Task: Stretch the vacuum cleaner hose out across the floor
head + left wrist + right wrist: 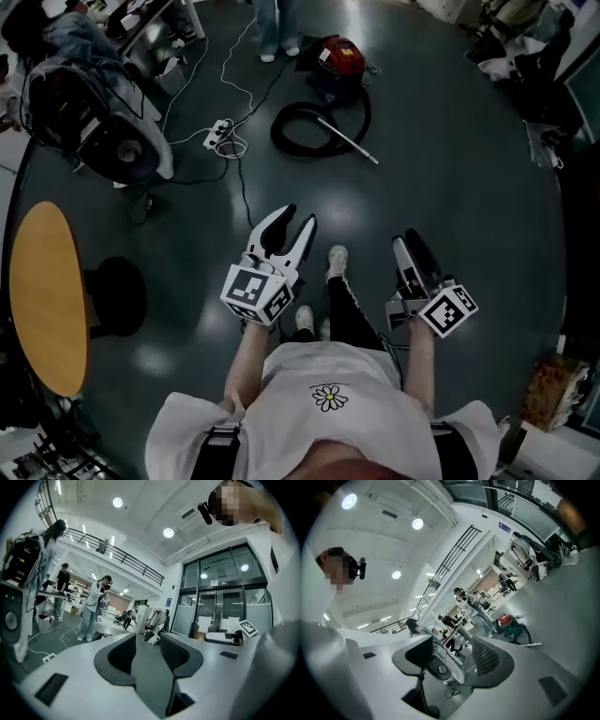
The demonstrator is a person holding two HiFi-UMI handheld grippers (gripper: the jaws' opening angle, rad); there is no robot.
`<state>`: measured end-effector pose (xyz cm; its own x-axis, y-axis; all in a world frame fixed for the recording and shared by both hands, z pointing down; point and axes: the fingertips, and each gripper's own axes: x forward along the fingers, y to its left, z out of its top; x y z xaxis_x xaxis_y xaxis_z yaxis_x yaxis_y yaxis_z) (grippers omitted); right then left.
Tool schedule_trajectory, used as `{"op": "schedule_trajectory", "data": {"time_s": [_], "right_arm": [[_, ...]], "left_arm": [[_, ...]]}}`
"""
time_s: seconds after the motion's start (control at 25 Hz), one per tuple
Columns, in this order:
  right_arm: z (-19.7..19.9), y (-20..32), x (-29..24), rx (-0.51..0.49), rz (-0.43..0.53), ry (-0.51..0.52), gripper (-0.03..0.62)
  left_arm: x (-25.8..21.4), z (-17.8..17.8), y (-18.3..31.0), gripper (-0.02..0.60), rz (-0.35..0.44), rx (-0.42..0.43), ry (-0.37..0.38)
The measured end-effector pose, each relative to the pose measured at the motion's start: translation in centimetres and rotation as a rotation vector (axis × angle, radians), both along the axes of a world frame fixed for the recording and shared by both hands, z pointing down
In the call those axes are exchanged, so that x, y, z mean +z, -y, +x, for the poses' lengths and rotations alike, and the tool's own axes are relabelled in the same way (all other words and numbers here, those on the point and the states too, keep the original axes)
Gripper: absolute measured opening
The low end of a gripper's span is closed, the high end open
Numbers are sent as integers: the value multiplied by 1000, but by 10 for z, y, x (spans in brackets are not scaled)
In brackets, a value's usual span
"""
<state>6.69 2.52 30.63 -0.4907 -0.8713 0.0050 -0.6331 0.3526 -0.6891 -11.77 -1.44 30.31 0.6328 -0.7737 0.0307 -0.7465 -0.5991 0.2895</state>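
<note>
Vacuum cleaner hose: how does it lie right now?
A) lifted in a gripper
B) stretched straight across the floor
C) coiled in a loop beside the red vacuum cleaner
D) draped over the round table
C: in the head view the black hose curls in a loop on the floor right beside the red vacuum cleaner.

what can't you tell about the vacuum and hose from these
- Head view: where the hose joins the vacuum, too small and dark.
- Head view: which cords enter the power strip, too small.
- Right gripper view: how the hose coils, too small and far.
</note>
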Motion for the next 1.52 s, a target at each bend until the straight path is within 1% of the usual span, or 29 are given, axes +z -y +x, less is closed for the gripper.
{"op": "schedule_trajectory", "data": {"time_s": [0.12,0.24,0.36,0.48,0.56,0.64,0.76,0.92,1.08,1.24,1.4,1.52], "right_arm": [[22,51,9,11,8,-9,273],[43,113,12,-9,19,-20,273],[56,172,3,-66,49,-20,273],[60,218,-7,-135,91,-62,273],[61,243,-11,-153,112,-79,273],[65,260,-12,-145,119,-80,273],[80,283,-8,-117,97,-88,273],[94,313,-3,-95,79,-118,273],[101,351,3,-64,65,-208,273],[106,406,11,-34,22,-299,273],[91,474,20,-33,-9,-367,273],[79,527,30,-54,-21,-400,273]], "left_arm": [[10,26,50,144,-11,22,11],[6,52,107,144,-2,14,5],[-10,72,160,144,45,-15,0],[-23,87,200,144,83,-42,22],[-29,92,225,144,97,-45,51],[-28,95,246,144,98,-45,83],[-24,102,281,144,79,-55,101],[-21,112,322,144,92,-49,127],[-3,114,370,144,58,-22,122],[2,112,433,144,53,-27,111],[10,103,498,144,44,-13,87],[19,106,542,144,28,27,103]]}}
